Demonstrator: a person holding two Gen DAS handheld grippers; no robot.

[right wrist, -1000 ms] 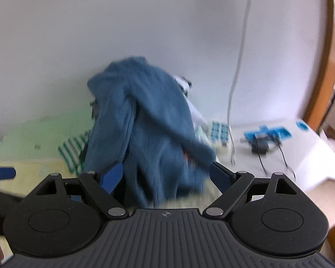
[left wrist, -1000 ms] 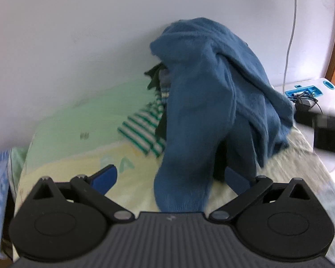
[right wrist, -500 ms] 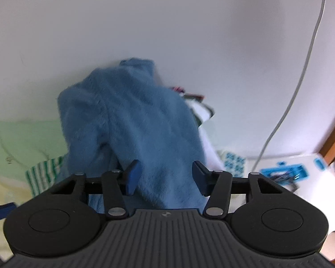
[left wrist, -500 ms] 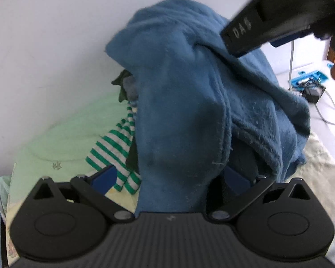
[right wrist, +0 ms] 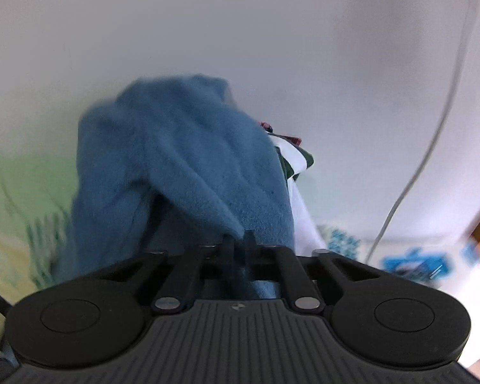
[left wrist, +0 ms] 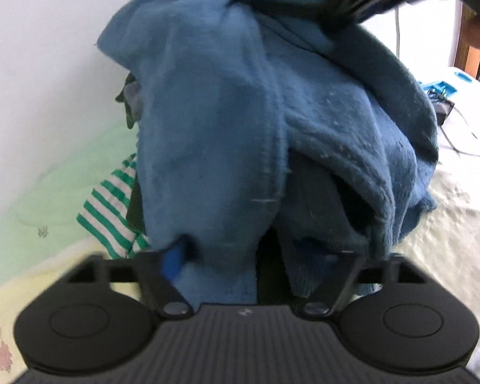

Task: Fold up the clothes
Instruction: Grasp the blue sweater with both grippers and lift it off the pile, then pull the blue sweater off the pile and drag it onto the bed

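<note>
- Your right claw has just been closing, and its jaws now pinch a ridge of the soft, thick blue fleece garment near the top of the heap, straight ahead of the fingertips.
- Your left claw has also just been closing. It stands about half shut round a hanging fold at the low front of the same garment, and the blue pad on its near-left finger is against the cloth. The far-right pad is buried in fabric, so I cannot tell whether the pinch is firm yet.
- The garment lies draped over a pile of other clothes. A green-and-white striped piece pokes out to the left of your left claw, and something white shows to the right of your right claw.
- All of this sits on a pale green and yellow quilted bedcover, hard against the white wall.
- Judged by this, you are at the pick-up step: taking one garment off the heap before any fold is made.
- Next, finish the left pinch, then lift both claws together and draw the fleece clear.
- Watch that the striped piece does not ride up with it; then spread it on open bedcover nearer you.
</note>
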